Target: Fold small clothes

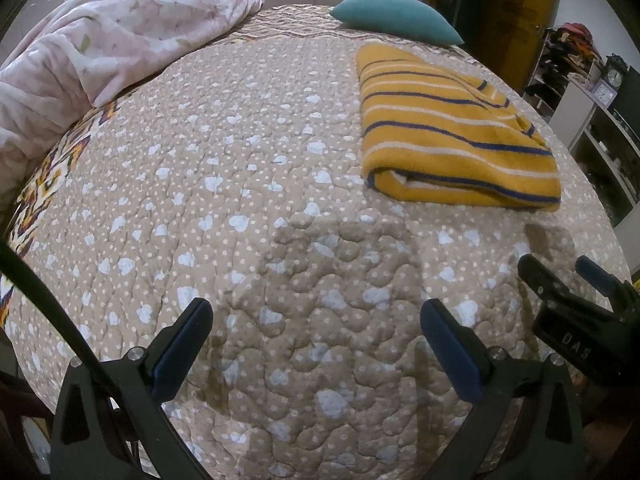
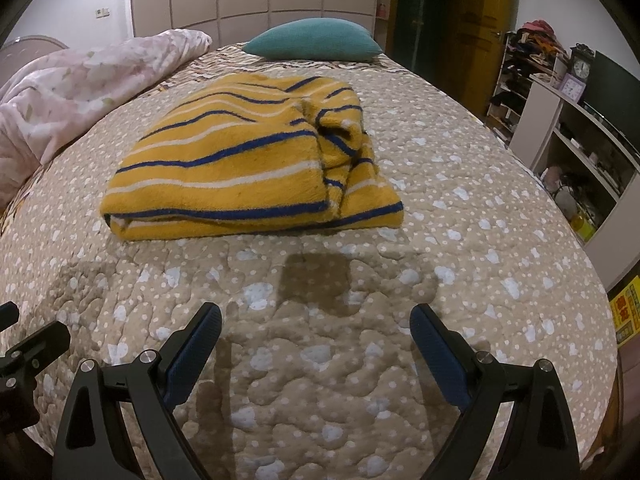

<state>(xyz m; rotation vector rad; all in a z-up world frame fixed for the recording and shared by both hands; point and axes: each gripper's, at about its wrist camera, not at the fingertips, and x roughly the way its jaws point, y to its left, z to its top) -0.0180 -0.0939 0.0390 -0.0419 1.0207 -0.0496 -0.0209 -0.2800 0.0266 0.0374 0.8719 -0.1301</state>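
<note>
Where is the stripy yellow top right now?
The folded yellow striped top lies on the dotted quilt, centre-left in the right wrist view, with the teal pillow behind it and the pink blanket to its left.

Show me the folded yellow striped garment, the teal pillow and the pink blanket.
Folded yellow striped garment [image 2: 224, 168], right wrist view, middle of top layer.
Teal pillow [image 2: 316, 38], right wrist view, centre.
Pink floral blanket [image 1: 100, 48], left wrist view, upper folds.
</note>
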